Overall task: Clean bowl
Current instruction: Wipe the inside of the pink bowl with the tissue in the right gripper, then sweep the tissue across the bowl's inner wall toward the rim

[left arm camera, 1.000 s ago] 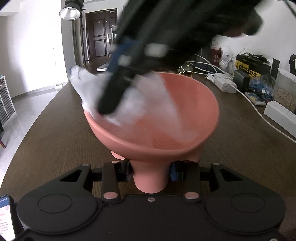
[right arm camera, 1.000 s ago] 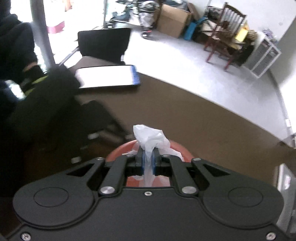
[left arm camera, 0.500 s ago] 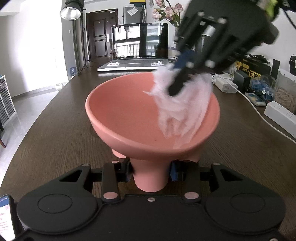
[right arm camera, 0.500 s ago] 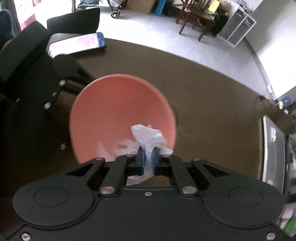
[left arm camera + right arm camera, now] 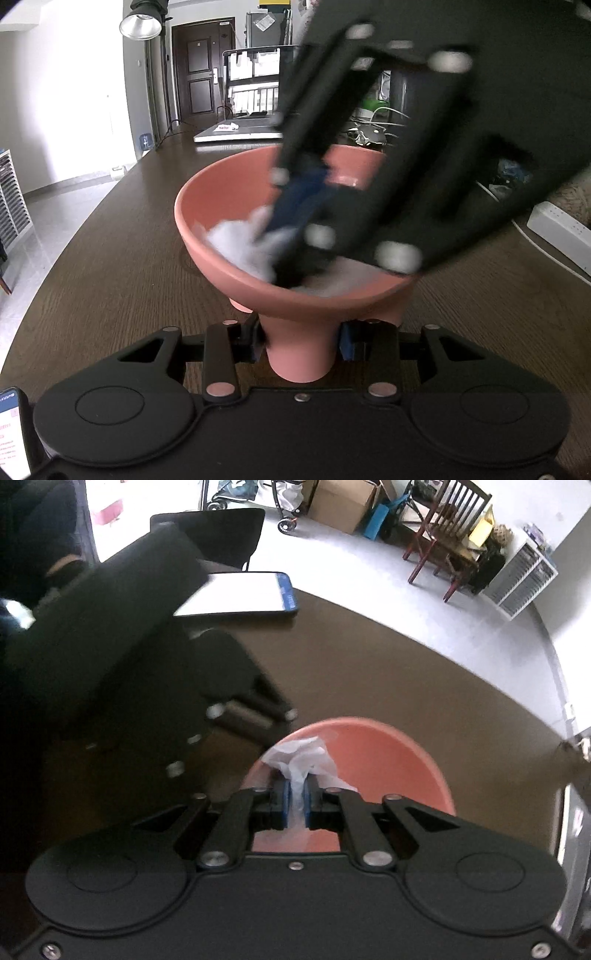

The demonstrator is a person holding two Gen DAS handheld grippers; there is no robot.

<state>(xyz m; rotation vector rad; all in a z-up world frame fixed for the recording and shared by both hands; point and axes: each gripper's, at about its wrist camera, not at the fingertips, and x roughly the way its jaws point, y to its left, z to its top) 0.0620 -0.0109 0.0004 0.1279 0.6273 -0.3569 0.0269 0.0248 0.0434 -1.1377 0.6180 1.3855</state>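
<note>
The brown table [image 5: 110, 266] is seen under everything. A laptop [image 5: 251, 110] is set at its far end. The pink bowl [image 5: 229, 192] is held up by its foot, which is pinched between the left tongs [image 5: 301, 345]. The right tongs [image 5: 295, 799] are pressed onto a white tissue [image 5: 299, 757]. The tissue is pushed down inside the bowl, against its near wall. A phone [image 5: 236, 600] is laid flat on the table, well apart from the bowl.

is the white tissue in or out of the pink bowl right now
In. The crumpled white tissue, pinched by the right gripper, lies inside the pink bowl, below its rim.
</note>
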